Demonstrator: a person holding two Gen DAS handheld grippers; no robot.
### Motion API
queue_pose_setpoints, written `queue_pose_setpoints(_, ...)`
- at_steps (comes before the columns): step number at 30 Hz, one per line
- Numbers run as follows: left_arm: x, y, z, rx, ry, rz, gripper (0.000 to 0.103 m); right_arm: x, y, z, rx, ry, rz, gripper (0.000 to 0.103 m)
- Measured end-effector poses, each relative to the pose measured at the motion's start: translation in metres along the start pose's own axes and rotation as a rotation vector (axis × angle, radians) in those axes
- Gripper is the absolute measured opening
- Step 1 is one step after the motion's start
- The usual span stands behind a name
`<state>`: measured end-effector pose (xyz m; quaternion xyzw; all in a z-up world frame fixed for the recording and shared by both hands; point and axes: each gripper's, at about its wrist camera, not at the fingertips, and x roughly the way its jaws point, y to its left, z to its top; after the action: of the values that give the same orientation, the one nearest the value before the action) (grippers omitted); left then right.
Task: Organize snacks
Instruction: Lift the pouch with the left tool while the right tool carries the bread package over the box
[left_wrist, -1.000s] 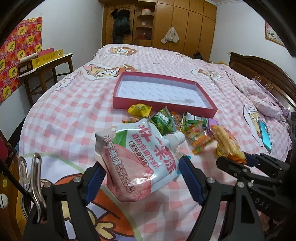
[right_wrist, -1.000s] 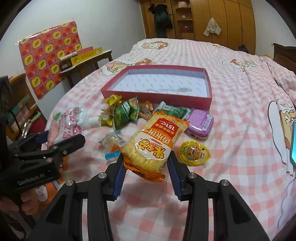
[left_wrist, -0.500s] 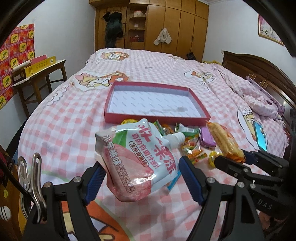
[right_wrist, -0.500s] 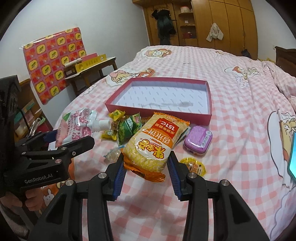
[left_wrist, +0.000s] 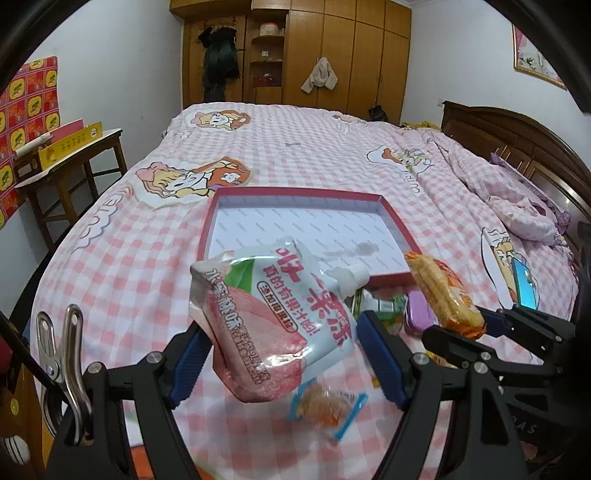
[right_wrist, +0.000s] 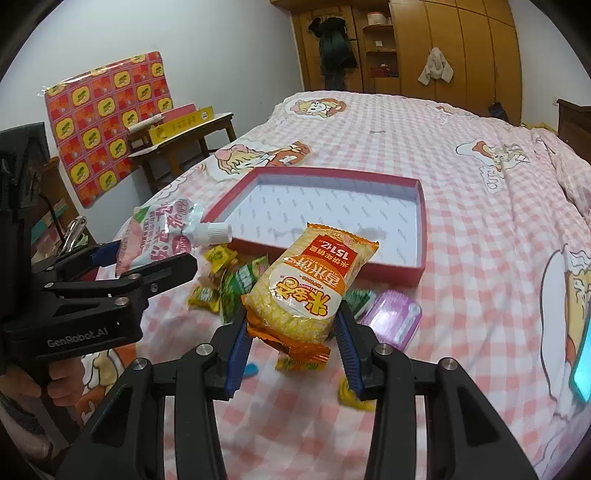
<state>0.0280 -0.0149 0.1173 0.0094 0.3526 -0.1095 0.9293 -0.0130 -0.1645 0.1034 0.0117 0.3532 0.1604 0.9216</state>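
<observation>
L gripper (left_wrist: 284, 354) is clamped on a pink-and-white spout pouch (left_wrist: 273, 317), jaws set wide w/ blue pads pressing both side edges; pouch is held up off the bed, white cap (left_wrist: 356, 275) pointing right toward the tray's near-right corner. R gripper (right_wrist: 291, 332) is clamped on a yellow-orange snack bag (right_wrist: 310, 288), pads on its two long sides, bag lifted clear of the bedspread w/ its far end over the near wall of the tray.

Red tray (right_wrist: 421, 236) w/ pale lining sits flat on the pink checked bedspread (right_wrist: 461, 177), just beyond both grippers.

Loose snacks on the bed btwn grippers and tray: green and yellow packets (right_wrist: 229, 280) left of the held bag, purple container (right_wrist: 395, 321) to its right, a small clear packet w/ blue edges (left_wrist: 325, 406) near the L gripper. A yellow item (right_wrist: 351, 398) shows under the R gripper's right finger, too blurred to tell what.

A hand (right_wrist: 62, 376) grips the L gripper's handle at lower left in the right wrist view.
</observation>
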Motion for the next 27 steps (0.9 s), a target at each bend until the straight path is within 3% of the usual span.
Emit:
queue_pose_setpoints(16,0.056,0.012,0.041,-0.006,0.036,-0.015,0.082,0.042,-0.023,0.041,0.0,0.017,-0.014,0.044)
queue_pose_setpoints(27,0.103,0.017,0.074,0.027,0.05,-0.082,0.082,0.073,-0.038,0.057,0.047,0.035,-0.065,0.044)
